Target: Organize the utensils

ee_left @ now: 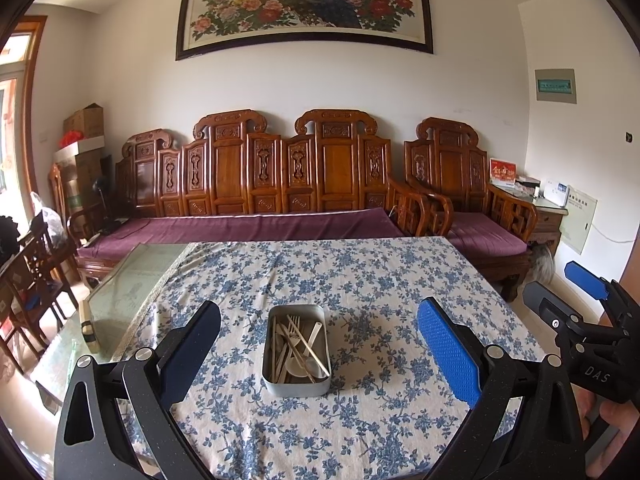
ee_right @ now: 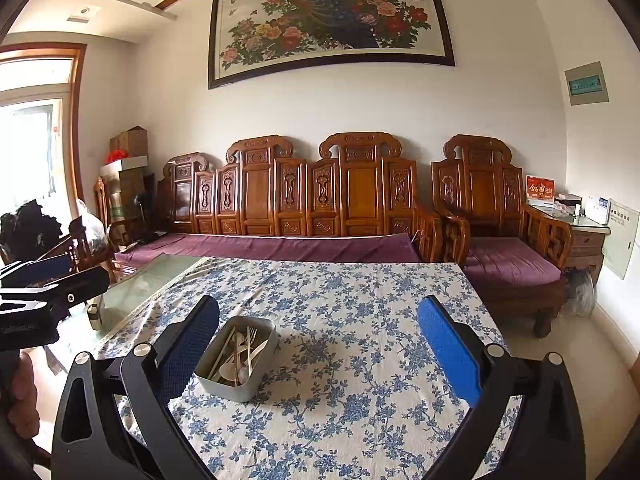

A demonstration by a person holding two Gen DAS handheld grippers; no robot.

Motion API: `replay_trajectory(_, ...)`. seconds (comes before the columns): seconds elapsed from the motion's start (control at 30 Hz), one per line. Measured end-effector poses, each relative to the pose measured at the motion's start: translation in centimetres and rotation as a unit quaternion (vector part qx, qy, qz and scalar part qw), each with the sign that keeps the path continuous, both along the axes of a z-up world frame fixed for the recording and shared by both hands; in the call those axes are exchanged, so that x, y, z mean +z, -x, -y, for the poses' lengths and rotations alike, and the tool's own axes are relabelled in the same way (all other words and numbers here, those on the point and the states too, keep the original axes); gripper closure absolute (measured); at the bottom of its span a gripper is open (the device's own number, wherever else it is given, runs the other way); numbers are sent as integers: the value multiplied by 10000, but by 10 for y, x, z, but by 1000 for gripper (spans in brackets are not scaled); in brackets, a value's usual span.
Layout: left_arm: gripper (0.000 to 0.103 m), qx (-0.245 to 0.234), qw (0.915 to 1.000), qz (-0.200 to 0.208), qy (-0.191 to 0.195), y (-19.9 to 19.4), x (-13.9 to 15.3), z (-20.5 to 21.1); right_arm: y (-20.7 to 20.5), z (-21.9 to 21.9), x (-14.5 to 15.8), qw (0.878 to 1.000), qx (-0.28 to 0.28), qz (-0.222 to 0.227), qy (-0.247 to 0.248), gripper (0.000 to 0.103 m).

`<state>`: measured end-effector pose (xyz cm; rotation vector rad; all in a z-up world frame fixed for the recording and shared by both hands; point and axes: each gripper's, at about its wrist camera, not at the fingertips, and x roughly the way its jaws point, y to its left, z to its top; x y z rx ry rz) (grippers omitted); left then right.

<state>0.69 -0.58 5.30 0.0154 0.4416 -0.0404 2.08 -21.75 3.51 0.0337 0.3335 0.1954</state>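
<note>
A grey metal tin point(ee_left: 297, 385) stands on the table with the blue-flowered cloth point(ee_left: 360, 280). In it lie several pale utensils point(ee_left: 298, 350): forks, spoons and chopsticks, mixed together. My left gripper point(ee_left: 319, 354) is open and empty, held above the near side of the table with the tin between its fingers in view. My right gripper point(ee_right: 318, 354) is open and empty; the tin point(ee_right: 236, 380) sits just inside its left finger point(ee_right: 188, 344). The right gripper also shows at the right edge of the left wrist view point(ee_left: 592, 304).
The cloth covers only part of the glass tabletop point(ee_left: 120, 292); a small pale bottle point(ee_left: 89, 330) lies on the bare glass at the left. A carved wooden sofa with purple cushions point(ee_left: 260, 228) runs behind the table. Wooden chairs point(ee_left: 28, 272) stand at the left.
</note>
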Motion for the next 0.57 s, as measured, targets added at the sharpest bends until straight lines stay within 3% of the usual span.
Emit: replay_trajectory(0.57, 8, -44, 10000, 7, 5, 0, 2, 2, 1, 0, 0, 10000, -6, 15, -8, 3)
